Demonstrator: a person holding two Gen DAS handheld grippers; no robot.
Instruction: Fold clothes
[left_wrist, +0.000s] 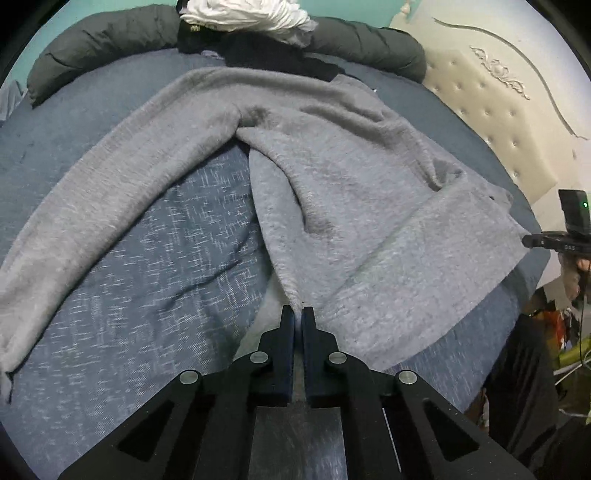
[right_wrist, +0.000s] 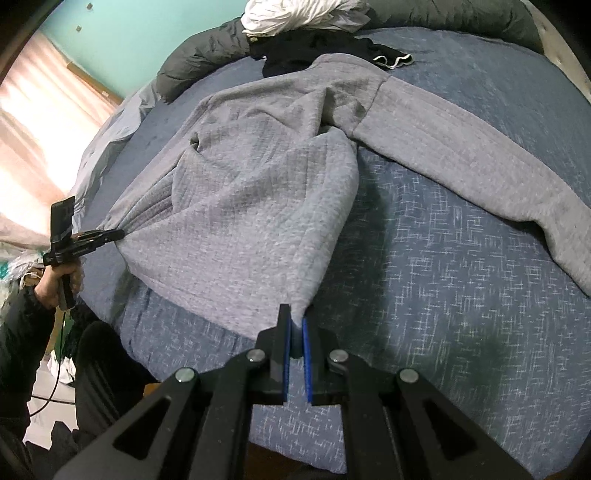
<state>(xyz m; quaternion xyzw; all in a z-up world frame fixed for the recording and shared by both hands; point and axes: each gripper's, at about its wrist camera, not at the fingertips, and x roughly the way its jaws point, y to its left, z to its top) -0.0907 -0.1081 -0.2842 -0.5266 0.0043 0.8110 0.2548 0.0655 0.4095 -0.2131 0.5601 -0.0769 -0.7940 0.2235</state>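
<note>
A grey knit sweater (left_wrist: 351, 177) lies on the blue bed cover (left_wrist: 166, 258), its hem toward me and its sleeves spread out to both sides. My left gripper (left_wrist: 297, 312) is shut on one hem corner, which is lifted a little off the bed. My right gripper (right_wrist: 295, 314) is shut on the other hem corner of the sweater (right_wrist: 251, 206). The right wrist view shows the left gripper (right_wrist: 114, 234) at the far left, pinching the cloth. At the right edge of the left wrist view the right gripper (left_wrist: 532, 240) is seen side on. One long sleeve (right_wrist: 480, 166) stretches away to the right.
A dark padded jacket (left_wrist: 103, 40) runs along the far side of the bed. White clothes (left_wrist: 243, 14) and a black garment (left_wrist: 266, 55) are piled there. A cream tufted headboard (left_wrist: 491, 110) stands to the right. A hand (right_wrist: 55, 284) holds the left gripper near a curtained window (right_wrist: 33, 140).
</note>
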